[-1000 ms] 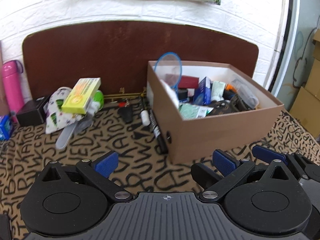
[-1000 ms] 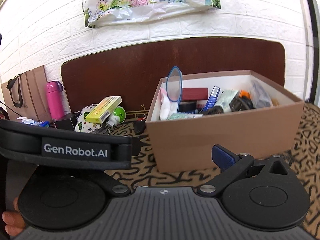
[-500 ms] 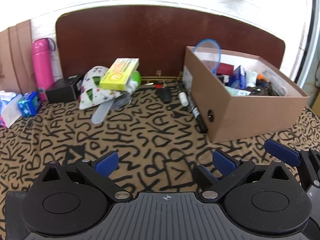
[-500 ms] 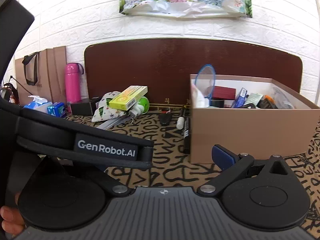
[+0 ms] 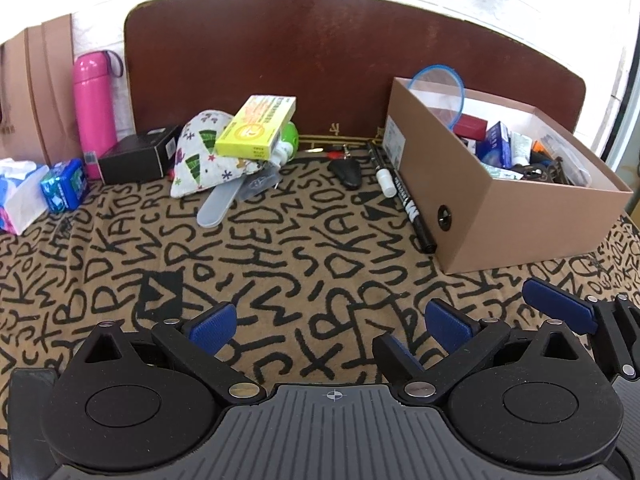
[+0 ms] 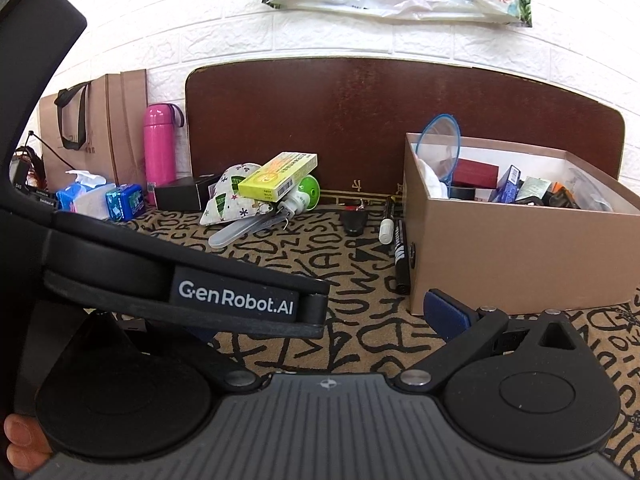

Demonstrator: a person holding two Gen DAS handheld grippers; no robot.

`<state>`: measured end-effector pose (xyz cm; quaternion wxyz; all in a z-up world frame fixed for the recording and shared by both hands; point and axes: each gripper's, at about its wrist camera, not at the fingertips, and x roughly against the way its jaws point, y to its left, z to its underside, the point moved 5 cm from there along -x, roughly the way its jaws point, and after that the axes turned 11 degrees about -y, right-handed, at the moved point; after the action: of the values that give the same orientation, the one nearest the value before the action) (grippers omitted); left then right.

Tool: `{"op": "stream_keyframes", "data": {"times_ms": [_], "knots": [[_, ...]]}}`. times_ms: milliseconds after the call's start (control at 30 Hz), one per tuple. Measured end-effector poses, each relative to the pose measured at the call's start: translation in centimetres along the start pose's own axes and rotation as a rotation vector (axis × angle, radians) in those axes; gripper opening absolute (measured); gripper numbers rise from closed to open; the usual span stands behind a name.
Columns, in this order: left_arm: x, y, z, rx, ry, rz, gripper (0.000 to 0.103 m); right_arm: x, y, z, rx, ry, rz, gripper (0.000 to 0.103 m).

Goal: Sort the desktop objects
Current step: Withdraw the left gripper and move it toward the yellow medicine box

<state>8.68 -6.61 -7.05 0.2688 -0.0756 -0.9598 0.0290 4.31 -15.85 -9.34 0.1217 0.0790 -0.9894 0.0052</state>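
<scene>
Both grippers have drawn back from the brown cardboard box (image 5: 520,220), which now sits ahead and to the right of the left gripper (image 5: 328,322). That gripper's jaws are spread and empty; the right gripper (image 6: 340,312) also seems parted and empty, its left finger hidden. This looks like the reach for a next item: the black marker pen (image 5: 404,200) beside the box lies nearest, needing a forward, lowered approach.

White brick wall (image 6: 200,20), brown board (image 6: 360,120)
</scene>
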Motion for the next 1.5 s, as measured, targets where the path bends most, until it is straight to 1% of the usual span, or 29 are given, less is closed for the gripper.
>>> {"op": "stream_keyframes", "data": {"times_ms": [333, 533, 667, 767, 933, 1200, 1300, 1500], "knots": [[-1.3, 1.6, 0.0, 0.035, 0.046, -0.015, 0.103, -1.5, 1.0, 0.0, 0.01, 0.03, -0.021, 0.103], [-1.9, 2.6, -0.4, 0.037, 0.055, -0.048, 0.103, -2.8, 1.8, -0.1, 0.023, 0.038, -0.038, 0.103], [-2.5, 3.6, -0.6, 0.041, 0.059, -0.033, 0.103, -3.8, 2.5, -0.3, 0.038, 0.041, -0.051, 0.103], [-3.1, 4.7, -0.8, 0.052, 0.067, 0.003, 0.103, -4.7, 3.1, -0.4, 0.05, 0.042, -0.061, 0.103], [-4.4, 6.8, -1.3, 0.06, 0.082, -0.063, 0.103, -6.5, 3.9, -0.7, 0.065, 0.05, -0.083, 0.103], [-6.7, 9.3, -2.0, 0.053, 0.112, -0.096, 0.103, -9.4, 5.0, -1.0, 0.094, 0.07, -0.111, 0.103], [-7.2, 10.2, -2.6, 0.04, 0.082, -0.093, 0.103, -10.5, 5.1, -1.1, 0.085, 0.071, -0.117, 0.103], [-8.9, 12.6, -4.0, 0.07, 0.067, -0.046, 0.103, -13.1, 6.0, -1.9, 0.075, 0.061, -0.161, 0.103]]}}
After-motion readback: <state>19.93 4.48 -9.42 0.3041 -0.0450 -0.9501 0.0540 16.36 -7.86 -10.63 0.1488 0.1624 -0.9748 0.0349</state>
